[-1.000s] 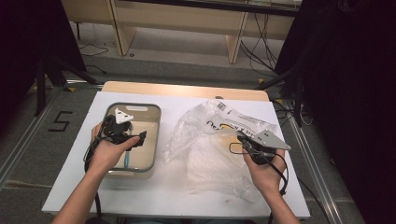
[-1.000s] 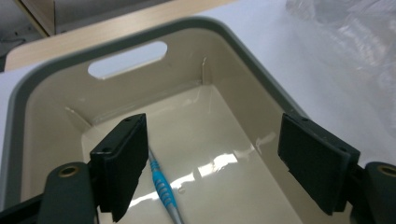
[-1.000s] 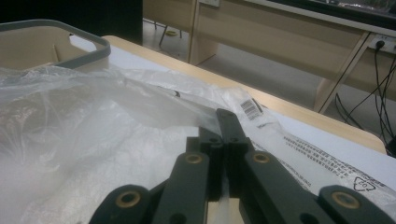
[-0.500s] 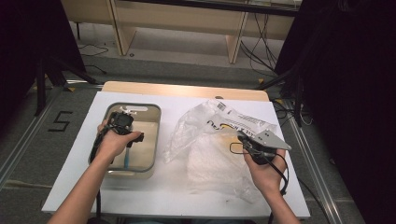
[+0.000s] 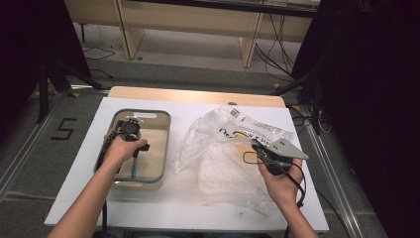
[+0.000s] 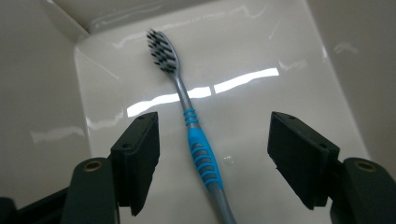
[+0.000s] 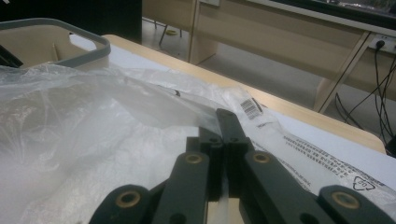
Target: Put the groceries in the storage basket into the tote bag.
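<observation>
— Where's the grey-and-blue plastic toothbrush [image 6: 196, 140]?
— Lying flat on the floor of the cream rectangular tub with the grey rim [image 5: 166, 144], at the desk's [image 5: 148, 208] left side. The left gripper [image 6: 212, 156] hangs over it, jaws spread wide either side of the handle, not touching.
— And the right gripper [image 7: 223, 140]?
— Jaws clenched on the crinkled clear plastic bag [image 7: 84, 121], right of the tub.
</observation>
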`<state>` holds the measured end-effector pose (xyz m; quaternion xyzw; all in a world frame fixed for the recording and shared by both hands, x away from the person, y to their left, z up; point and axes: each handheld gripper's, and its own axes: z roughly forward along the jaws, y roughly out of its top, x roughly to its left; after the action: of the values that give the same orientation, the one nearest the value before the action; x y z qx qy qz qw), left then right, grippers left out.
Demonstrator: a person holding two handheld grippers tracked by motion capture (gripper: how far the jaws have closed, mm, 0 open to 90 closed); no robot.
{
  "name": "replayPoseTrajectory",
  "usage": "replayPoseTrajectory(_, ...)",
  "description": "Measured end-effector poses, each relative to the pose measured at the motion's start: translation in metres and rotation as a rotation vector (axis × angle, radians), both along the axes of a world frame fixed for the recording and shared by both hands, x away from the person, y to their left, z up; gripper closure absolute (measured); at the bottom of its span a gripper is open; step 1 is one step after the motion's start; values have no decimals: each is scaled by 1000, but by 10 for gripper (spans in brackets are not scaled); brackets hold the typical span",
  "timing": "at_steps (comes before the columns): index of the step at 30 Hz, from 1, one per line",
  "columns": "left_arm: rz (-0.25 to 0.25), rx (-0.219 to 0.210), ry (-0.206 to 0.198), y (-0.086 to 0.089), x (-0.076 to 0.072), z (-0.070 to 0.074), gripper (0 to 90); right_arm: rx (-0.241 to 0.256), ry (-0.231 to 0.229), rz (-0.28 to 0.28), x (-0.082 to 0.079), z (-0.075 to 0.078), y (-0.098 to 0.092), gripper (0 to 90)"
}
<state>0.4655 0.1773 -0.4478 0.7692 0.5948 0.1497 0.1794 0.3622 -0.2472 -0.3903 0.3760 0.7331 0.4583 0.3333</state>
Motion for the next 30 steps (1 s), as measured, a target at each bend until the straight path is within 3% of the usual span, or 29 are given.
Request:
replayPoseTrajectory(16,26,-2,79,3,7,-13,437,-3,-1,-1,0,0,0,900)
replayPoseTrajectory(30,35,-26,103,6,9,-12,556,-8,-4,-1,-1,0,1,900)
